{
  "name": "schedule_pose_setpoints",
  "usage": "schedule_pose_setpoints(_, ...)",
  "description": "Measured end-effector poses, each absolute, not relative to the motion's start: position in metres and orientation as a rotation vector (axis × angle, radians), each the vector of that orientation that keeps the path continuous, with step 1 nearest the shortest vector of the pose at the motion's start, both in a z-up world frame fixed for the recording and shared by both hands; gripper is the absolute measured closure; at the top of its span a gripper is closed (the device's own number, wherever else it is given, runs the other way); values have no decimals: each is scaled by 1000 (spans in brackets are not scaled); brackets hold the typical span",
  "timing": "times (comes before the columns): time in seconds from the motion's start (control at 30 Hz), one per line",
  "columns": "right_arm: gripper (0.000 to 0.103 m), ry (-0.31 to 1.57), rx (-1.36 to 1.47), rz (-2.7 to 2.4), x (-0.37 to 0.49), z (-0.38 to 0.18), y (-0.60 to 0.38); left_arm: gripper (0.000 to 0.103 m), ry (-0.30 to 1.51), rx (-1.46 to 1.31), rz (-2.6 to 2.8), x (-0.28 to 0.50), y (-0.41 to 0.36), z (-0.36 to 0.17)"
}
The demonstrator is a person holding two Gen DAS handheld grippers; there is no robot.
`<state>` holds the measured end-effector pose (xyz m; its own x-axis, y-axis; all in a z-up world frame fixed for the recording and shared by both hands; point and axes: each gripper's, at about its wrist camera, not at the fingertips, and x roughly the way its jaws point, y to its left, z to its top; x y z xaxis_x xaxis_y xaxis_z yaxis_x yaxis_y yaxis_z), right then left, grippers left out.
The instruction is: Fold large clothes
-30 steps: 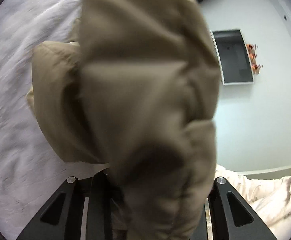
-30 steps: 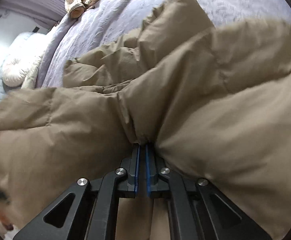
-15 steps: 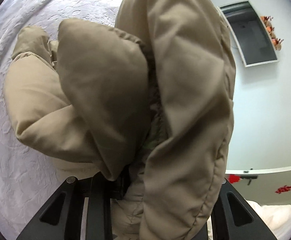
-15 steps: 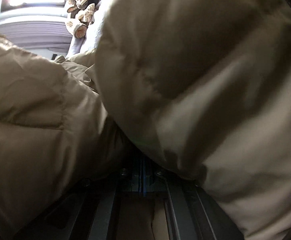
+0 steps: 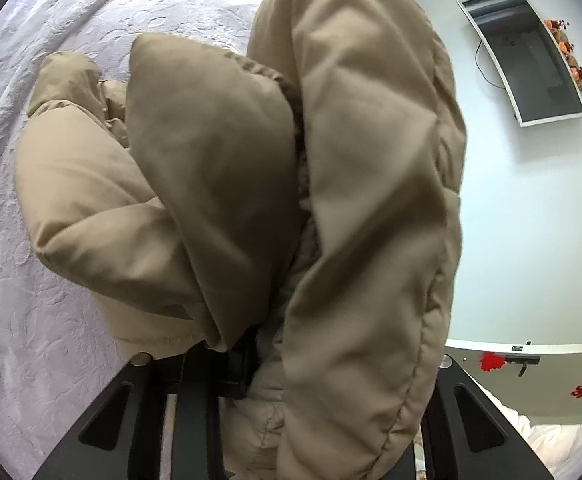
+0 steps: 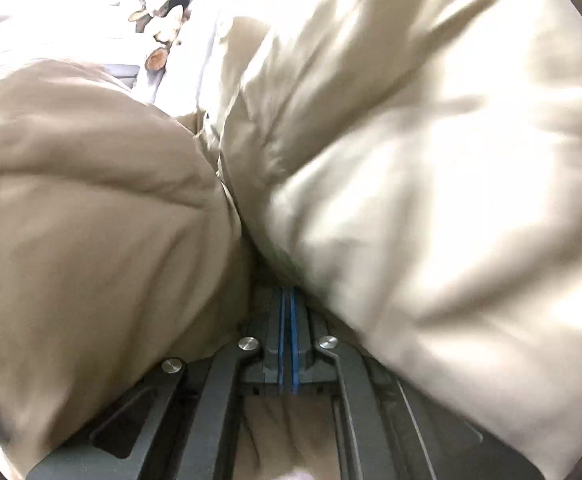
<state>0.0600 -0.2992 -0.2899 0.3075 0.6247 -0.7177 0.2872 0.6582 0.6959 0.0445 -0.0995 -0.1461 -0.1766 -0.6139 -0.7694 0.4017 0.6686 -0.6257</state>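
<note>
A tan padded jacket point(image 5: 219, 184) fills the left wrist view, bunched and lifted over a pale lilac bed cover point(image 5: 31, 300). My left gripper point(image 5: 247, 364) is shut on a fold of the jacket, its fingertips buried in the cloth. In the right wrist view the same jacket point(image 6: 91, 220) bulges on both sides of my right gripper point(image 6: 288, 300). Its blue-edged pads point(image 6: 294, 320) are pressed together on a fold of the jacket. That view is blurred and overexposed at the right.
A white wall with a framed dark screen point(image 5: 531, 60) and orange flowers point(image 5: 571, 52) is at the right. White bedding point(image 5: 563, 440) lies at the lower right. Patterned items point(image 6: 163, 28) lie on the bed far off.
Both grippers have kept hold of the jacket. The right one has tilted up toward a bright window; the left view has shifted slightly, with the jacket hanging the same way.
</note>
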Motion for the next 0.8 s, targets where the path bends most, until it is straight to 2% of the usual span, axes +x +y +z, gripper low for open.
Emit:
schedule_pose_setpoints(0.13, 100, 1229, 789, 95, 13, -259, -340, 72, 1497, -118, -913, 46, -135, -144)
schedule_pose_setpoints(0.17, 100, 1219, 784, 69, 5, -256, -347, 68, 1496, -103, -915, 43, -143, -144)
schedule_pose_setpoints(0.2, 100, 1210, 779, 29, -8, -251, -357, 51, 1499, -88, -944, 39, -155, -145)
schedule_pose_setpoints(0.3, 100, 1213, 744, -29, -38, -240, -374, 22, 1483, -93, -1023, 33, -182, -146)
schedule_pose_setpoints(0.47, 98, 1206, 720, -20, -62, -224, -402, 19, 1505, -114, -1106, 32, -220, -169)
schedule_pose_setpoints(0.5, 93, 1200, 720, -18, -66, -220, -397, 12, 1530, -151, -1117, 35, -226, -176)
schedule_pose_setpoints(0.53, 69, 1194, 718, -17, -64, -216, -395, 8, 1553, -198, -1134, 38, -230, -182)
schedule_pose_setpoints(0.57, 33, 1180, 711, -18, -72, -209, -394, 6, 1566, -237, -1137, 42, -232, -185)
schedule_pose_setpoints(0.6, 21, 1159, 709, -12, -80, -203, -394, 6, 1573, -256, -1133, 48, -234, -184)
schedule_pose_setpoints(0.63, 17, 1130, 712, 6, -88, -195, -394, 6, 1584, -271, -1126, 50, -238, -186)
schedule_pose_setpoints(0.8, 17, 1021, 782, 139, -124, -168, -390, 6, 1585, -236, -1117, 52, -241, -168)
